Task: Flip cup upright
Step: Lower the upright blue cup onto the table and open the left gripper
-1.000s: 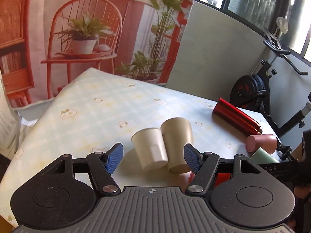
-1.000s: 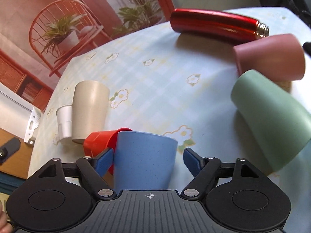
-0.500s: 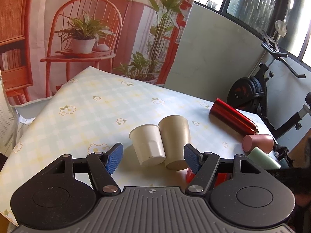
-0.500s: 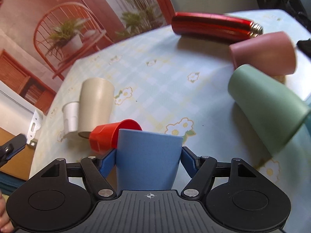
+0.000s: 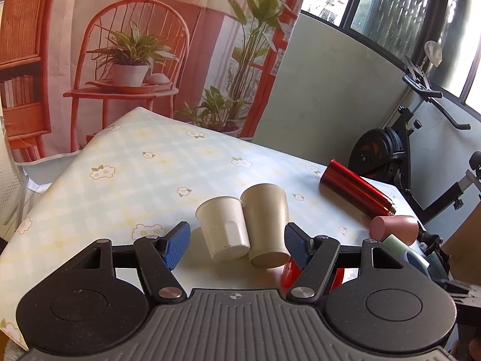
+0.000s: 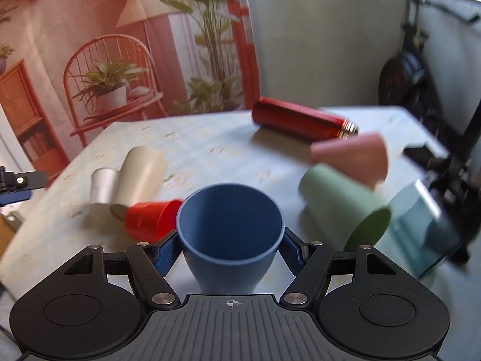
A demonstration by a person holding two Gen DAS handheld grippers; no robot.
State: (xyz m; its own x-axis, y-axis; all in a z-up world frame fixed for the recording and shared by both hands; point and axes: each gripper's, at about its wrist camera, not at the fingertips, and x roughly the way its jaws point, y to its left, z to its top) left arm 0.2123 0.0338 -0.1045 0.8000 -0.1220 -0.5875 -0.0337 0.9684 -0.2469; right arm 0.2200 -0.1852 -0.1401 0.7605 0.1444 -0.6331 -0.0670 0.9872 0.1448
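Note:
My right gripper (image 6: 230, 248) is shut on a blue cup (image 6: 230, 234), its blue pads pressing both sides. The cup's open mouth faces up toward the camera, above the table. My left gripper (image 5: 237, 245) is open and empty, hovering before a white cup (image 5: 224, 228) and a beige cup (image 5: 266, 225) that lie on their sides together. They also show in the right wrist view, the white cup (image 6: 103, 185) and the beige cup (image 6: 139, 174). A red cup (image 6: 150, 219) lies on its side beside the blue cup.
The table has a checked floral cloth (image 5: 135, 177). A red flask (image 6: 300, 118), a pink cup (image 6: 351, 155), a green cup (image 6: 342, 201) and a light blue cup (image 6: 421, 219) lie at the right. An exercise bike (image 5: 421, 138) stands beyond the table's right edge.
My right gripper closed on the blue cup, lifted it and turned it from mouth-down to mouth-up. My left gripper rose and drew back slightly, staying open.

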